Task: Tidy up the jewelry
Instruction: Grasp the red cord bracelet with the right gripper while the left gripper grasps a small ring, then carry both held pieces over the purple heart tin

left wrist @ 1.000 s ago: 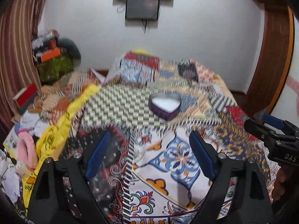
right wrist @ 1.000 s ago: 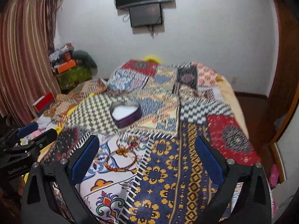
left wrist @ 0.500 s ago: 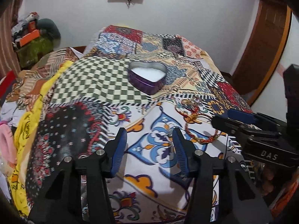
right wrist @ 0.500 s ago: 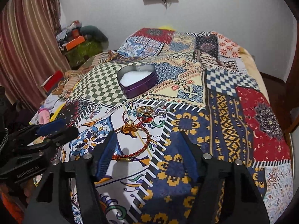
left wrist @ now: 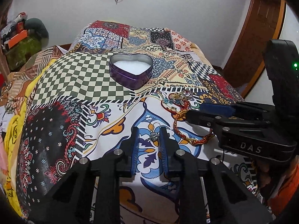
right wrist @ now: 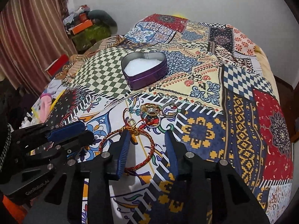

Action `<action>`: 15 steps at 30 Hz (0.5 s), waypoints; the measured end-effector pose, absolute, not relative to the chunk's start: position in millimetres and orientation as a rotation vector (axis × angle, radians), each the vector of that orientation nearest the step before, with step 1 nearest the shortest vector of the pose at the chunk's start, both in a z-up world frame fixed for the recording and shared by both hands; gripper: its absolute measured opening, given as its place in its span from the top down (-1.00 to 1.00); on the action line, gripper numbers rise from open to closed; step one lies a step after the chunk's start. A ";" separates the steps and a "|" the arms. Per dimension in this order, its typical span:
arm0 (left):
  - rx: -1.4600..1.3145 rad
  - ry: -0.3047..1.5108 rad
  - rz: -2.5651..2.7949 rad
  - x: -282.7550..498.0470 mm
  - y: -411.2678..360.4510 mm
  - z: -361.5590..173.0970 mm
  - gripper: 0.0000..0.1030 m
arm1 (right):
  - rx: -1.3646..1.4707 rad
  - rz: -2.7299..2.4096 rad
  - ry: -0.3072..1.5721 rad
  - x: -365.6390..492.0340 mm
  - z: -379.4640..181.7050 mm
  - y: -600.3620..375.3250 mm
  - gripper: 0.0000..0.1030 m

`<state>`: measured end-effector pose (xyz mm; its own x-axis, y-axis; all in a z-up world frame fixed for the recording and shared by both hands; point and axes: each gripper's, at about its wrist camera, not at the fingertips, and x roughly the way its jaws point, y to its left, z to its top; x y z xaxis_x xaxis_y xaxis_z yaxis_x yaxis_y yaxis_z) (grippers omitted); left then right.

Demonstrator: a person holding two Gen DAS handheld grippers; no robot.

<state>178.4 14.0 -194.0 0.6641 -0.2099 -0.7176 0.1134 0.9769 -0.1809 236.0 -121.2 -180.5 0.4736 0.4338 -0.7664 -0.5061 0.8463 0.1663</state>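
One red-and-gold cord bangle (right wrist: 130,145) lies flat on a patchwork bedspread (right wrist: 243,112), low in the centre of the right wrist view. A small cluster of rings and charms (right wrist: 151,110), too tangled to count, lies just beyond it at 12 o'clock. One small silver charm (left wrist: 153,136) sits apart on the cloth. One open purple heart-shaped tin (right wrist: 144,71) with a white lining stands farther off at 12 o'clock. The right gripper (right wrist: 147,145) straddles the near side of the bangle, fingers spread. The left gripper (left wrist: 148,140) has fingers narrowly parted around the silver charm; whether they touch it is unclear.
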 end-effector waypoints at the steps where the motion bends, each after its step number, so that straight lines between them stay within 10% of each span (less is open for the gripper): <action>1: -0.124 0.823 -0.183 178.7 13.9 -194.8 0.69 | -0.092 0.580 0.911 236.7 -180.8 -120.3 0.33; 15: -0.134 0.783 -0.170 173.0 18.7 -189.6 0.83 | -0.076 0.609 0.900 233.8 -178.4 -120.9 0.91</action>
